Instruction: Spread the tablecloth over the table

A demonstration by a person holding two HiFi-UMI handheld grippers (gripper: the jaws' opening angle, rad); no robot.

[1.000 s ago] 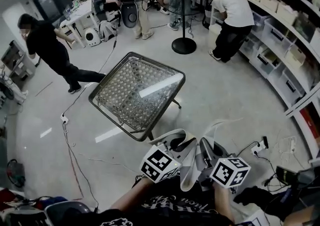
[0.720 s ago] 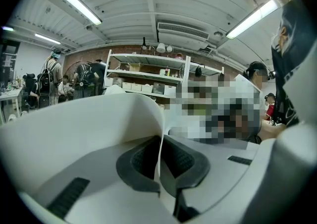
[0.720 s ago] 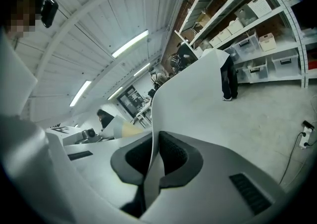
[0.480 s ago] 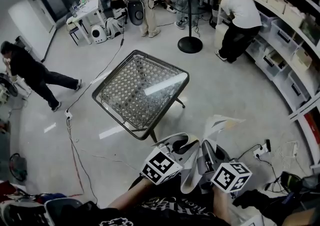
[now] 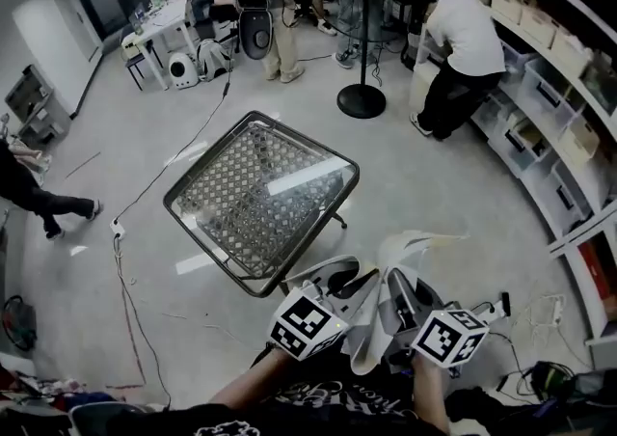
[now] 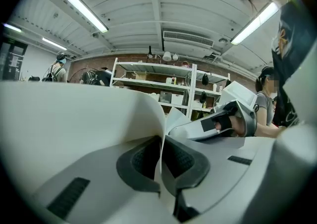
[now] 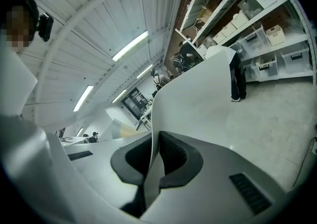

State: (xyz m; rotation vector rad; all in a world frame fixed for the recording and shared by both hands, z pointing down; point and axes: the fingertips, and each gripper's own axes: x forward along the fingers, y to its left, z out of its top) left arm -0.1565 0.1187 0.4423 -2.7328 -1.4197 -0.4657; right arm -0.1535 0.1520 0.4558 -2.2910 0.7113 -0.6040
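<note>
A square glass-topped table [image 5: 260,198] with a dark frame stands on the floor ahead of me, bare. The pale tablecloth [image 5: 369,323] hangs bunched between my two grippers, short of the table's near corner. One corner of it sticks up [image 5: 413,246]. My left gripper [image 5: 342,282] is shut on a cloth edge [image 6: 74,119], the fold pinched between its dark pads [image 6: 181,161]. My right gripper [image 5: 400,294] is shut on another edge [image 7: 198,104], pinched between its pads [image 7: 171,156]. Both are held close together, and the right gripper [image 6: 225,123] shows in the left gripper view.
A stand with a round black base [image 5: 362,101] rises beyond the table. Shelves with storage boxes [image 5: 569,87] line the right, where a person [image 5: 463,43] bends over. More people gather by a desk [image 5: 159,24] at the back. Cables [image 5: 125,270] trail over the floor at the left.
Both grippers moved forward together with the cloth, staying shut. The person in black at the left walked away to the picture's left edge.
</note>
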